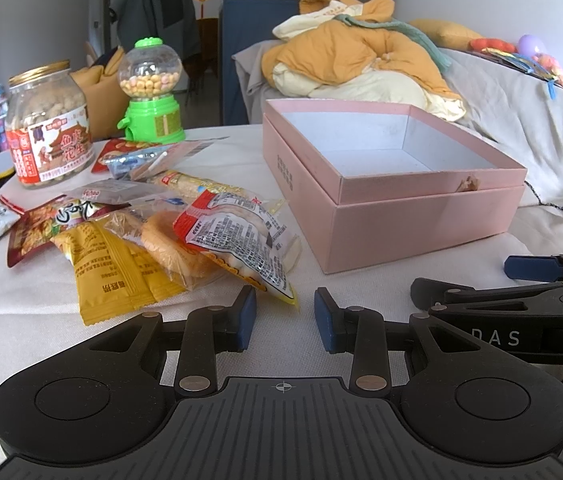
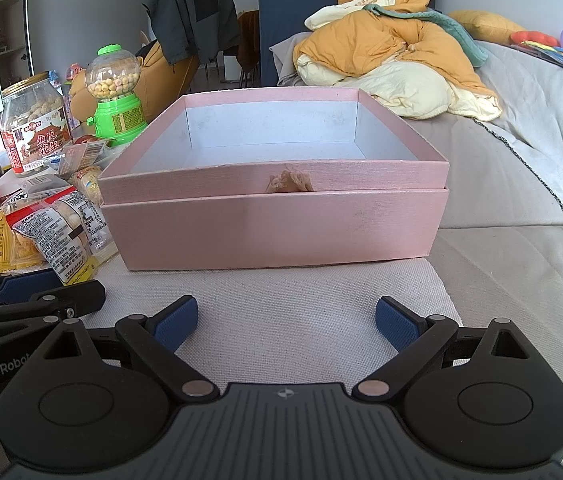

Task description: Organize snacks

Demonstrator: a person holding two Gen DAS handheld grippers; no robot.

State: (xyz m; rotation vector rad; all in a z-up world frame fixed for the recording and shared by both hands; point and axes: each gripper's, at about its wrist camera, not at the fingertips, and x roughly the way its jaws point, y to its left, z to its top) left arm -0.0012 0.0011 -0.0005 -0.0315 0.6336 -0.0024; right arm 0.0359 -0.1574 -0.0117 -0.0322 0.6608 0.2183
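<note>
Nearest my left-wrist lens, my left gripper [image 1: 284, 316] hovers low over the white cloth [image 1: 21, 292] with its blue pads only narrowly parted and nothing between them; I judge it waits for a pick. Just beyond its tips lies the snack pile: a clear packet with a red end [image 1: 237, 236] closest, a yellow sachet [image 1: 115, 276] beside it, a ring-shaped biscuit pack [image 1: 173, 240] between them, and more wrappers behind. Farther back stand a peanut jar [image 1: 47, 124] and a green candy dispenser [image 1: 150, 92], upright and apart from the heap. To the right sits the pink box [image 1: 421, 216], lid off and seemingly nested beneath it, its inside bare, so I take it as the place where the snacks belong. My right gripper [image 1: 537, 280] shows at the frame's edge, alongside. From the right-wrist lens, my right gripper [image 2: 285, 320] has its pads spread wide over bare cloth, gripping nothing, squared up to the front wall of the pink box [image 2: 273, 232]. That placement suits steadying or receiving, I think, while the left does the fetching. The red-ended packet [image 2: 63, 220] rests against the box's left corner, the remaining packs trailing away leftward, and none is yet inside. A heaped orange quilt [image 2: 393, 56] lies on the sofa behind.
</note>
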